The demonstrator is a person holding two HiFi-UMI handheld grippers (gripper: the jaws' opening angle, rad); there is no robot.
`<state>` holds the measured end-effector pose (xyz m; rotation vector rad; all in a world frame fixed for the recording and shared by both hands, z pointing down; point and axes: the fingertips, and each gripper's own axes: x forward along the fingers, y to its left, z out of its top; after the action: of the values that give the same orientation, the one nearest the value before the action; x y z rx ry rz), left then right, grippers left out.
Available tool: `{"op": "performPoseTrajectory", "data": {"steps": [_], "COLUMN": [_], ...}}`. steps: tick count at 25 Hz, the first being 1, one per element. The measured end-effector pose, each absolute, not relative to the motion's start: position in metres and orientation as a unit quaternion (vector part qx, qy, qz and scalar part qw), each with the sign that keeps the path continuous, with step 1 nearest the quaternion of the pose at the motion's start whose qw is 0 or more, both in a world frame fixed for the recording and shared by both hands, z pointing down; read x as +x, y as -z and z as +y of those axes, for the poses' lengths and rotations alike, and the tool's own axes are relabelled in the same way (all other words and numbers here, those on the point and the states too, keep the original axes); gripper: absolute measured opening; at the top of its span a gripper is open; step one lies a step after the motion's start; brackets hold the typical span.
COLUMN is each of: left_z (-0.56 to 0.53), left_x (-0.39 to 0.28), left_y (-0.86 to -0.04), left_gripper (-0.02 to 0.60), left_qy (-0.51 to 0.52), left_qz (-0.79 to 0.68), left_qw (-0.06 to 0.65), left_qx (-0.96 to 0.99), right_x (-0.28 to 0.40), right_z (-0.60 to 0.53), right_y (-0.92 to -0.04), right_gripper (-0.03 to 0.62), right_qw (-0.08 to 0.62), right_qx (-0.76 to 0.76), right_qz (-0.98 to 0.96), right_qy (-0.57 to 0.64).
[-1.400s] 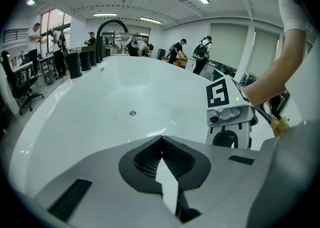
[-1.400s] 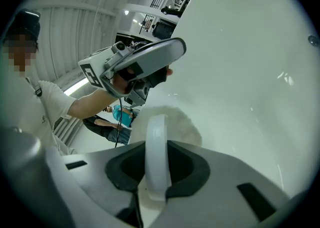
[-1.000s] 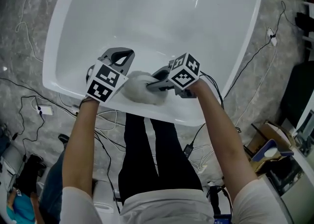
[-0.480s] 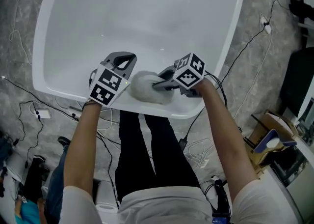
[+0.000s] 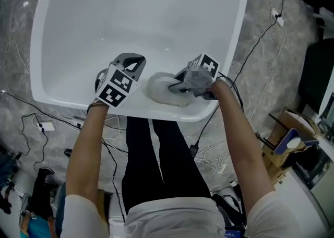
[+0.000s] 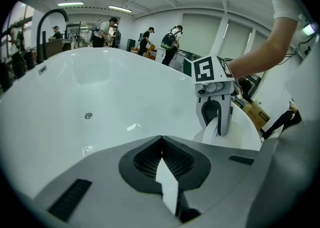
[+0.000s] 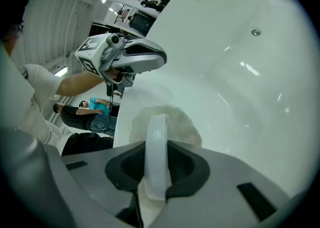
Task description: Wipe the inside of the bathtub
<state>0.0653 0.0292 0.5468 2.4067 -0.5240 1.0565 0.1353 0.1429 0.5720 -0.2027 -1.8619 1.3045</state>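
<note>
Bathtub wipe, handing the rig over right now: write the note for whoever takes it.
Right gripper: shut on the white handle of the fluffy pad, which is pressed on the tub's near inner wall, just inside the rim.
Left gripper: shut, empty, beside the pad at the same end.
Bathtub: no streaks or wet marks show, so the area already wiped cannot be judged.
Left to do, probably: work the pad along the floor toward the drain and up the side walls.

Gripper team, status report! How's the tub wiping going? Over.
Left gripper shut, empty. Right gripper shut on fluffy pad's handle, pad at bathtub's near end. Nothing in the way.
</note>
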Motion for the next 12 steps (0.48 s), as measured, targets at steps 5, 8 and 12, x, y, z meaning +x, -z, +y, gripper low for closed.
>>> {"op": "performPoseTrajectory", "data": {"steps": [5,8,12], "left_z": [0.030,0.028,0.023], "left_x": [0.063,0.060,0.053], "left_y": [-0.551,-0.557,-0.562], "left_gripper": [0.009,0.009,0.009], "left_qy": [-0.382,-0.385,-0.389], "left_qz": [-0.178,-0.170,-0.165], "left_qw": [0.228,0.225,0.224], "left_qx": [0.878,0.879,0.879], "right_x": [0.142,0.148,0.150], "right_z": [0.141,0.135,0.133], "right_y": [-0.590,-0.607,-0.621], "right_gripper": [0.094,0.094,0.094], "right_qw": [0.452,0.485,0.504], "right_qx": [-0.057,-0.039,-0.030], "right_qz": [-0.726,-0.715,-0.700], "right_qy": [-0.515,-0.503,-0.505]}}
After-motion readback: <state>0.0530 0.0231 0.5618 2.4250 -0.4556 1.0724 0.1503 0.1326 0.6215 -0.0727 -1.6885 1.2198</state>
